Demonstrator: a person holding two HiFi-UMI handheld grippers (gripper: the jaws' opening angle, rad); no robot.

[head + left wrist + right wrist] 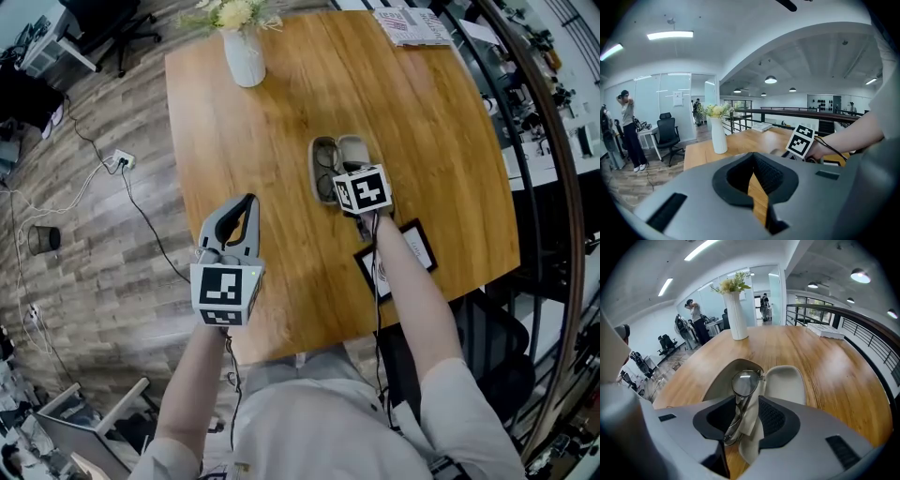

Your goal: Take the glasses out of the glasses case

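We are at the grasping step: the right gripper [746,405] has its jaws apart around the glasses [745,383], lying in the open glasses case [786,383] in the middle of the table [281,112], and next, we think, it should close gently and lift, while the left gripper [246,201] at near left is closed and empty.

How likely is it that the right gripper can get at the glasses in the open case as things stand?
Likely yes: the jaws of the right gripper stand apart on either side of the glasses, which lie uncovered in the open case.
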